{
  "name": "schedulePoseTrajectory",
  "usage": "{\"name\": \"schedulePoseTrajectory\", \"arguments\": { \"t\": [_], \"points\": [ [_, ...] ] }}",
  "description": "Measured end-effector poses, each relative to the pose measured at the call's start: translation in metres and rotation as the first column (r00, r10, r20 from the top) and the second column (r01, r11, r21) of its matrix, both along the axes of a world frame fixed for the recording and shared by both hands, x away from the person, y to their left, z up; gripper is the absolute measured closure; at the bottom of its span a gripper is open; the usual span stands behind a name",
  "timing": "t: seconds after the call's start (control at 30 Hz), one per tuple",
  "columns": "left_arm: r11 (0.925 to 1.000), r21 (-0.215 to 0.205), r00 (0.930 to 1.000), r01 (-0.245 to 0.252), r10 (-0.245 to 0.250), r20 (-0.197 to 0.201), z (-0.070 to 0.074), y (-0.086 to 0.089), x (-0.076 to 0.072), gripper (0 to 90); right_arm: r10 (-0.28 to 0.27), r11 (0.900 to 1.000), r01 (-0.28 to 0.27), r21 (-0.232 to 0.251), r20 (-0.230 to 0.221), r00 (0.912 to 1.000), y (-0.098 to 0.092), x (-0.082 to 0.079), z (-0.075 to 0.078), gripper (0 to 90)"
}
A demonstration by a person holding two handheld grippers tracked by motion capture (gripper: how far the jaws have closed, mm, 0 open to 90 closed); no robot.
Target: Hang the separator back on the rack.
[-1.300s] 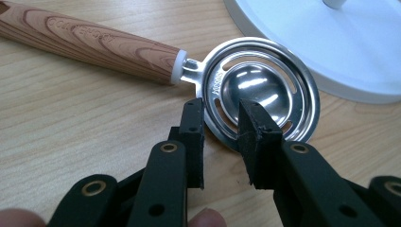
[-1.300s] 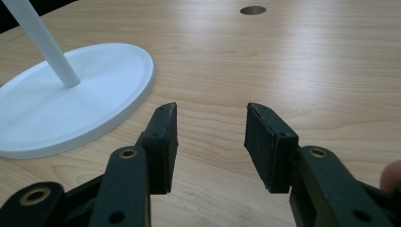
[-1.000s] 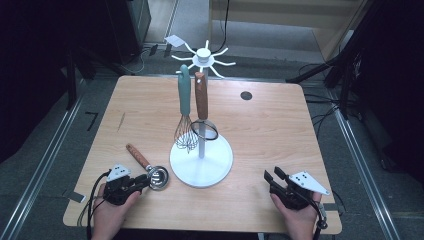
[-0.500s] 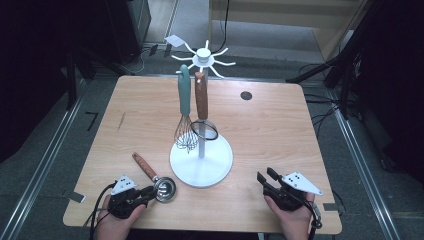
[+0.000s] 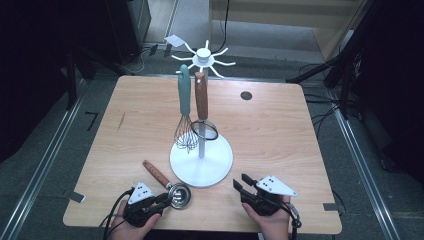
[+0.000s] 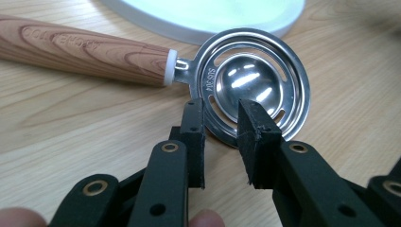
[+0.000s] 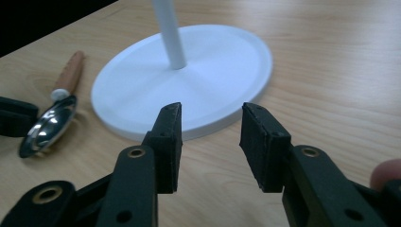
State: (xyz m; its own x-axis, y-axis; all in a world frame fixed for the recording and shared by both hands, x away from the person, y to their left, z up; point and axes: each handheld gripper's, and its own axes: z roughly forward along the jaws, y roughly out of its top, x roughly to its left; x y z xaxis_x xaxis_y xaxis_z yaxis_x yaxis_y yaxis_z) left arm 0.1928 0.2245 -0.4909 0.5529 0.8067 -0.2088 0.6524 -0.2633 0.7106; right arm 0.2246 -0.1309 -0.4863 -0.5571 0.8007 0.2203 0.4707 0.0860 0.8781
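Nearest the person, the left tongs (image 6: 221,142) are sitting parted around the near rim of the egg separator (image 6: 246,80), not clenched; they have drawn back toward the desk (image 5: 280,130) edge, dragging it off the stand base (image 5: 201,165). Right tongs (image 7: 213,142) are hanging released, empty, beside that base. Beyond, whisk (image 5: 185,115) and strainer (image 5: 204,112) are hanging on the stand, so hanging the separator probably comes next.
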Motion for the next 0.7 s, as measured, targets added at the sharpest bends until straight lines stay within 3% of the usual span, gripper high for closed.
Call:
{"name": "schedulePoseTrajectory", "arguments": {
  "t": [0.23, 0.4, 0.53, 0.63, 0.7],
  "points": [
    [0.9989, 0.006, 0.9988, 0.046, -0.046, 0.015, -0.002, -0.019, -0.005, 73.8, 0.058, 0.998, -0.058, 0.008, -0.019, 0.9981, 0.031, -0.009, -0.002, 76.9],
    [0.9975, -0.002, 0.9974, 0.071, -0.071, 0.013, -0.002, -0.022, -0.005, 70.3, 0.133, 0.991, -0.133, 0.008, -0.043, 0.9901, 0.057, -0.011, -0.006, 78.9],
    [0.9962, -0.023, 0.9957, 0.084, -0.083, 0.041, 0.003, -0.012, -0.005, 67.2, 0.211, 0.977, -0.211, 0.008, -0.079, 0.9743, 0.085, -0.012, -0.008, 84.9],
    [0.9978, -0.044, 0.9965, 0.05, -0.047, 0.069, 0.008, 0.005, -0.002, 66.2, 0.265, 0.964, -0.267, -0.001, -0.126, 0.956, 0.103, -0.008, -0.011, 88.2],
    [0.9982, -0.053, 0.9968, 0.026, -0.022, 0.076, 0.009, 0.016, 0.001, 65.5, 0.272, 0.96, -0.278, -0.024, -0.132, 0.953, 0.112, -0.007, -0.013, 89.5]
  ]
}}
